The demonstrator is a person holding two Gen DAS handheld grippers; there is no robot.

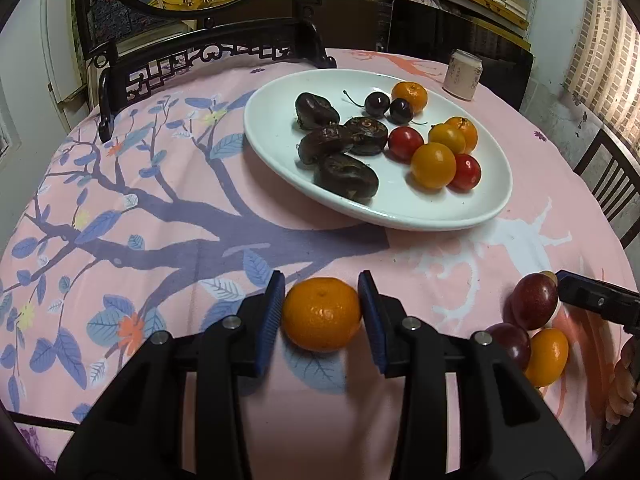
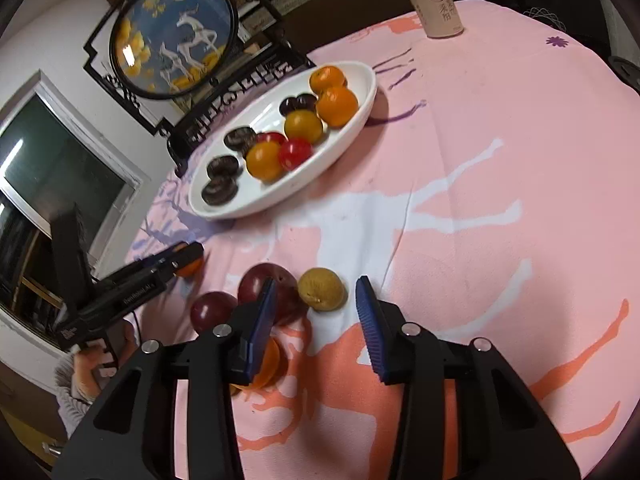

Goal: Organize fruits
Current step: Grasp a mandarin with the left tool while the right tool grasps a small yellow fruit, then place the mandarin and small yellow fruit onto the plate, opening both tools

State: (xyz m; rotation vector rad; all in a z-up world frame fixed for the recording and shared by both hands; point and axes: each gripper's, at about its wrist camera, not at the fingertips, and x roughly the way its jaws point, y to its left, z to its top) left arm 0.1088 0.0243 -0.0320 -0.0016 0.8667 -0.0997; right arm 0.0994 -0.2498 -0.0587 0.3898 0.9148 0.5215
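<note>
My left gripper (image 1: 322,312) is shut on a mandarin (image 1: 322,314), its blue pads touching both sides, just above the pink cloth. A white oval plate (image 1: 460,216) ahead holds dark chestnuts, cherries, red tomatoes and orange fruits. My right gripper (image 2: 316,312) is open and empty above loose fruit: a tan longan (image 2: 322,289) between its fingers, two dark red plums (image 2: 260,284) and an orange fruit (image 2: 268,364) at the left finger. The plate also shows in the right wrist view (image 2: 352,128). The left gripper appears there (image 2: 176,260), the right gripper's tip in the left wrist view (image 1: 596,296).
A round table with a pink patterned cloth (image 1: 160,216) carries a drink can (image 1: 464,74) beyond the plate and a dark wooden stand with a round painted screen (image 2: 172,36) at the back. A dark chair (image 1: 612,184) stands at the right.
</note>
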